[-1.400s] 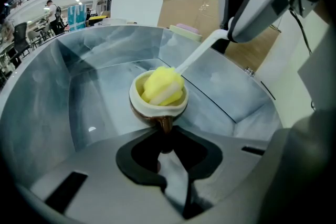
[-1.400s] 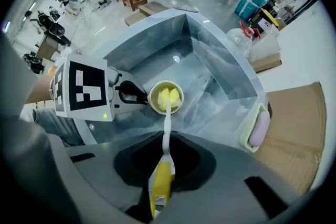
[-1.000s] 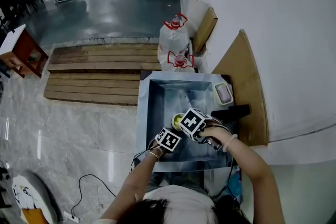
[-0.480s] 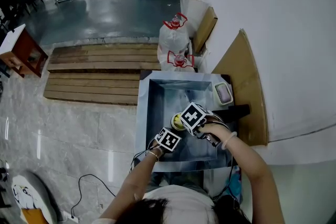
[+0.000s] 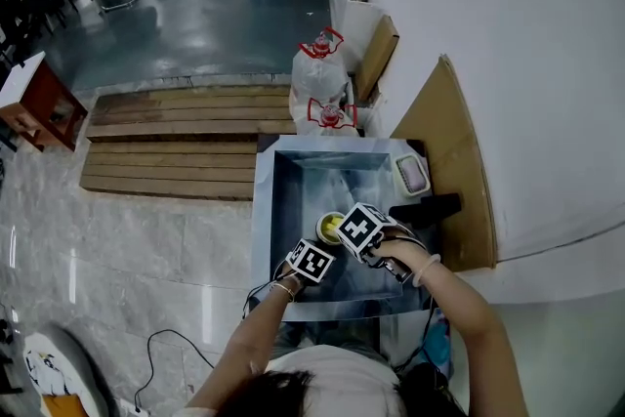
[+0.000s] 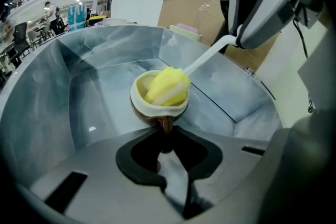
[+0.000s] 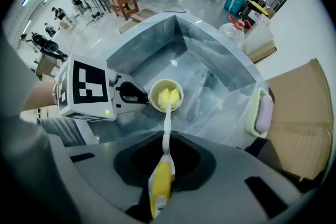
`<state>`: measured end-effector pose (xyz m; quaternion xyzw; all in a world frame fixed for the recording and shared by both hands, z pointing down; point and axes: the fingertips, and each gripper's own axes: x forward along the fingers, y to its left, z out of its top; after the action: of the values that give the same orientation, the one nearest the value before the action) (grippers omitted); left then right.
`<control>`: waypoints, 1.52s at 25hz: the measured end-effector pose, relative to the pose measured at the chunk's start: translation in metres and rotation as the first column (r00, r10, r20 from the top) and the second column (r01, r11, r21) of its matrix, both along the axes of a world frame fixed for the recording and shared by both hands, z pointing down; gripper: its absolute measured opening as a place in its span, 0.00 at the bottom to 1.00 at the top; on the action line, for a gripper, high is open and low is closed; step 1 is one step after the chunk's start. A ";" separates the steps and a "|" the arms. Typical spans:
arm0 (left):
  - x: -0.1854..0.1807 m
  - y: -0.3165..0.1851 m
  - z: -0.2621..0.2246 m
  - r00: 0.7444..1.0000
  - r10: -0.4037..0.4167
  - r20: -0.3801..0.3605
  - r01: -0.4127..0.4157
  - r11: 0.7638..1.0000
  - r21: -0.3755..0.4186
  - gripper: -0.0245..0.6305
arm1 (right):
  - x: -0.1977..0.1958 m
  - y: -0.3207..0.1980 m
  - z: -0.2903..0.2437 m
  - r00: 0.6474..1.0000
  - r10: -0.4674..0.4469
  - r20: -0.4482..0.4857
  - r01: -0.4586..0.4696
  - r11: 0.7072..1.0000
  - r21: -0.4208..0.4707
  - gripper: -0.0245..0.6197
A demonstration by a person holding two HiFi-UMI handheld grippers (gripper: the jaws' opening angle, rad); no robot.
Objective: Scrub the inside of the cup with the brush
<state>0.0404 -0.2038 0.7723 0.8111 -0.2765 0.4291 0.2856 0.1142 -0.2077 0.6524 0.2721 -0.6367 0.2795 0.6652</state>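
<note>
Where the work takes place, sink (image 5: pixel 290 202): steel basin.
Left gripper (image 6: pixel 164 136): at the sink's near side, jaws clamped on the brown handle of the cup (image 6: pixel 148 108).
Right gripper (image 7: pixel 161 181): over the sink's near-right side, jaws closed on the handle of the brush (image 7: pixel 167 121).
Cup: inside the sink, mouth upward.
Brush: yellow head inside the cup.

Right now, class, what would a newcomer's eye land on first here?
The yellow head of the brush sits inside the cream cup, in the steel sink. The left gripper grips the cup's brown handle; the right gripper has its jaws clamped on the brush handle. A pink soap sits at the sink's right rim.
</note>
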 end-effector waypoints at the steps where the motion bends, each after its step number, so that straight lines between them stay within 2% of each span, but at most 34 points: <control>1: 0.000 0.000 0.000 1.000 0.001 0.003 -0.001 1.000 0.004 0.14 | 0.000 0.001 0.000 1.000 0.009 0.010 -0.009 1.000 0.001 0.12; 9: -0.004 0.000 -0.001 0.999 0.008 0.042 -0.009 1.000 0.024 0.14 | -0.009 0.015 -0.009 0.986 0.097 0.137 -0.098 0.995 0.001 0.12; 13: -0.008 0.001 -0.003 0.998 0.018 0.063 -0.020 0.999 0.035 0.15 | -0.008 0.020 -0.012 0.977 0.128 0.171 -0.132 0.991 0.012 0.12; 19: -0.010 -0.002 -0.016 0.999 0.002 0.045 -0.004 0.999 0.051 0.14 | -0.002 0.026 -0.020 0.966 0.160 0.201 -0.172 0.984 0.046 0.12; 24: -0.011 -0.004 -0.036 1.000 -0.005 0.027 0.003 0.995 0.097 0.13 | 0.004 0.034 -0.032 0.948 0.207 0.242 -0.229 0.971 0.067 0.12; 29: -0.012 -0.011 -0.066 0.999 0.006 -0.033 0.000 0.984 0.177 0.13 | 0.001 0.042 -0.046 0.923 0.251 0.293 -0.290 0.952 0.101 0.12; 32: -0.011 -0.021 -0.091 0.996 0.020 -0.082 0.002 0.966 0.259 0.13 | 0.000 0.043 -0.049 0.906 0.280 0.316 -0.332 0.935 0.124 0.12; 36: -0.020 -0.010 -0.099 0.991 -0.005 -0.131 0.035 0.974 0.225 0.11 | -0.003 0.046 -0.055 0.880 0.319 0.353 -0.389 0.909 0.148 0.12; 38: -0.026 -0.009 -0.105 0.988 -0.016 -0.154 0.052 0.971 0.233 0.11 | -0.005 0.047 -0.058 0.867 0.335 0.368 -0.416 0.894 0.167 0.12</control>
<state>0.0146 -0.2124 0.6675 0.8646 -0.3171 0.3257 0.2142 0.1095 -0.1609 0.5947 0.4192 -0.7023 0.3666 0.4435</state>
